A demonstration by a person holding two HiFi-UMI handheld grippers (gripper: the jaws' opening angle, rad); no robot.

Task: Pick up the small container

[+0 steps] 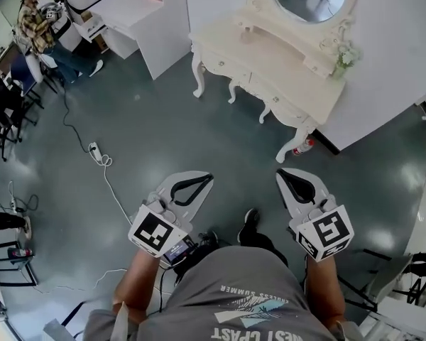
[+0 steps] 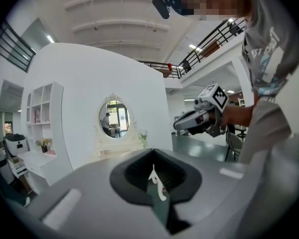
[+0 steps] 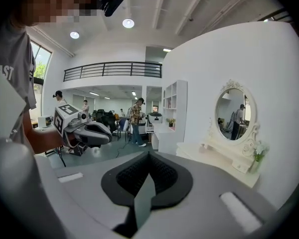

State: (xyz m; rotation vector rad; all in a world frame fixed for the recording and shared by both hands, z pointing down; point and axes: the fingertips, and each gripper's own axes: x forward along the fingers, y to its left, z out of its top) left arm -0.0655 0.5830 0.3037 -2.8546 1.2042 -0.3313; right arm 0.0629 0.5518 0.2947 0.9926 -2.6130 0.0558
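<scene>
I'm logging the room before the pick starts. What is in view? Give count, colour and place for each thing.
ornate dressing table with oval mirror: one, cream, against the white wall
flower vase: one, pale, white blooms, on the table's right end
small red-and-white object: one, on the floor beside the table's nearest leg; too small to identify
power strip with cable: one, white, on the grey floor, left
desk: one, white, far left
bystander in plaid shirt: one, far left corner
left gripper: one, grey, fingers shut, empty, over the floor
right gripper: one, grey, fingers shut, empty, over the floor
</scene>
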